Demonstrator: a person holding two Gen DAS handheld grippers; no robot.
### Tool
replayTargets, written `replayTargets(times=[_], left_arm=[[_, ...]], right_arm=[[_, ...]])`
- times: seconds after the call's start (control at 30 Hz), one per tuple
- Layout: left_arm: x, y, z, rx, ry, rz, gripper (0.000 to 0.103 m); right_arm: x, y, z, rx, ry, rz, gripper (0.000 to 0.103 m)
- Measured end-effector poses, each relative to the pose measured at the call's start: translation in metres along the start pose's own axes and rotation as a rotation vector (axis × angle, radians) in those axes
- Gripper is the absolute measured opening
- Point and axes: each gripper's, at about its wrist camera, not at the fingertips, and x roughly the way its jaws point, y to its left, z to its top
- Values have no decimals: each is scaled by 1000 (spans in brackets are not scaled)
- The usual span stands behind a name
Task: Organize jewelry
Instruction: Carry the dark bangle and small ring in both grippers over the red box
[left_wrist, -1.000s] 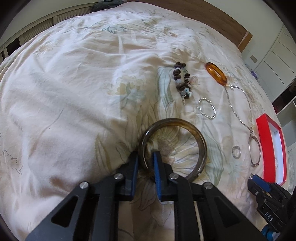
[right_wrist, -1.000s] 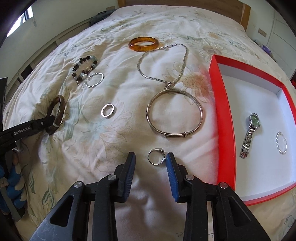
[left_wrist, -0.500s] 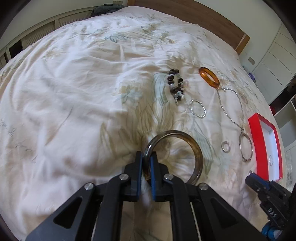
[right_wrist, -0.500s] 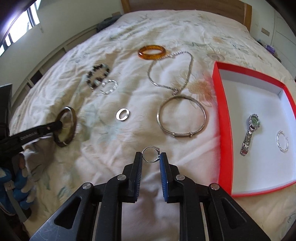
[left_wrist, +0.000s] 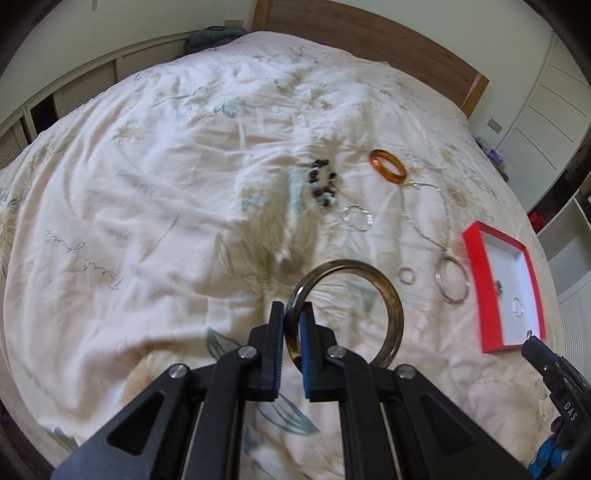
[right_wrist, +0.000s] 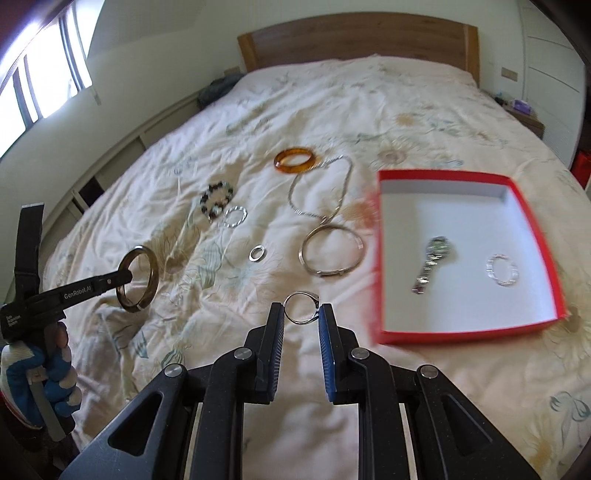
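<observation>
Pinching a dark brown translucent round bangle (left_wrist: 345, 314) by its rim, the left gripper (left_wrist: 291, 332) holds it above the floral bedspread (left_wrist: 155, 192); the right gripper (right_wrist: 301, 325) clamps a small silver ring (right_wrist: 301, 306) near the red box's (right_wrist: 376, 258) left edge.

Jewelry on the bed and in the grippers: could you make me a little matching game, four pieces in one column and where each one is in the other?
Pieces:
1. dark bangle
2. silver ring
3. watch
4. amber bangle

Places:
A. lying inside the red box
B. between the fingers of the right gripper
C. on the bedspread, near the necklace chain
D. clamped in the left gripper, lifted off the bed

Pairs: 1-D, 2-B, 3-A, 4-C
</observation>
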Motion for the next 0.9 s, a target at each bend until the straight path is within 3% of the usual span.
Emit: replayTargets(times=[0.27, 0.5, 0.9], left_arm=[[-20, -53, -7, 54, 11, -41, 7], [-13, -119, -14, 141, 46, -94, 7], [40, -234, 1, 264, 89, -159, 7]], right_arm=[[-46, -50, -12, 76, -76, -25, 19], [-66, -95, -15, 112, -97, -68, 19], [-35, -155, 11, 117, -56, -103, 19]])
